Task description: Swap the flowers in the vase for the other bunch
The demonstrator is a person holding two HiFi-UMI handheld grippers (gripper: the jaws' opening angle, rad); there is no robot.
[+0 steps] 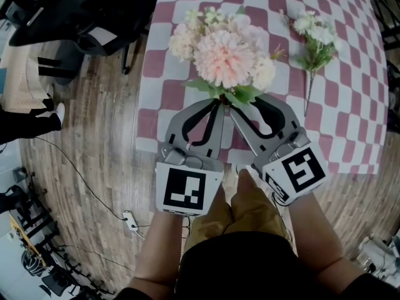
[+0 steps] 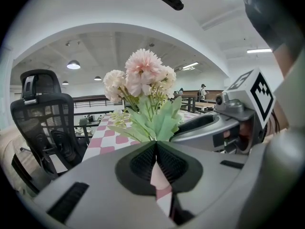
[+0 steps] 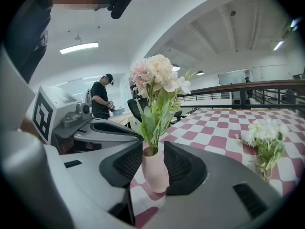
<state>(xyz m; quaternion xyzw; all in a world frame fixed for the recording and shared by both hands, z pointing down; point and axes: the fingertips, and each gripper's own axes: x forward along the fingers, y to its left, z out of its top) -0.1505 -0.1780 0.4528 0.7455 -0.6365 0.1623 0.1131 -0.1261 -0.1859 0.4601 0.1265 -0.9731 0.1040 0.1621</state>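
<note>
Pink vase [image 3: 155, 168] is found at the desk's [image 1: 350, 105] near edge, between the parted, unpinching jaws of the right hand-held gripper [image 3: 152, 149]. Left hand-held gripper [image 2: 156, 144] is clenched under the bouquet [image 1: 225, 58]. Stems are judged light and springy, best gripped low. Other bunch [image 1: 315, 39] is laid far right.

The vase [image 3: 155, 171] stands between the spread fingers [image 3: 183, 165] of the right gripper [image 3: 153, 152]. The left gripper [image 2: 156, 146], fingertips together, sits just beside it, and the pink bouquet [image 1: 225, 58] overhangs both, so the near edge of the table [image 1: 356, 124] is crowded. To the right the checked cloth lies open as far as the white bunch [image 1: 315, 39] lying flat, and a black office chair [image 1: 94, 11] stands on the floor off the table's far left corner.
</note>
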